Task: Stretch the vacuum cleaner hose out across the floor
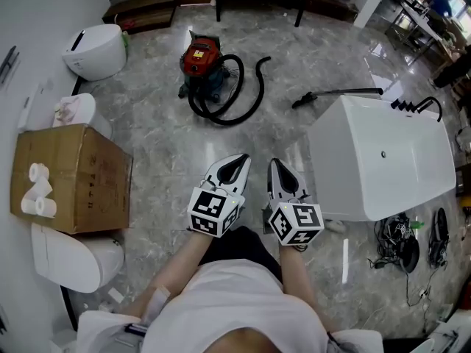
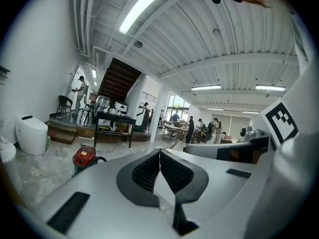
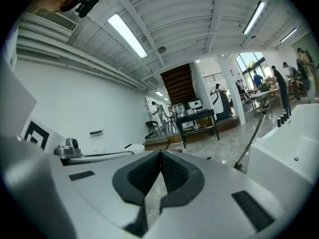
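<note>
Open floor (image 1: 165,142) ahead, bathtub (image 1: 346,190) right, cardboard box (image 1: 81,175) left

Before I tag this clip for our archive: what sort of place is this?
Probably a bathroom-fixture showroom or workshop: a freestanding white bathtub, toilets along the wall, a red vacuum cleaner.

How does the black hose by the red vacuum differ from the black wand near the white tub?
The hose lies curled in loops; the wand is straight. The hose sits against the red vacuum; the wand rests apart, beside the white tub. The hose looks thicker than the wand. Both are black, and neither is held: the left tool and right tool are shut and empty.
</note>
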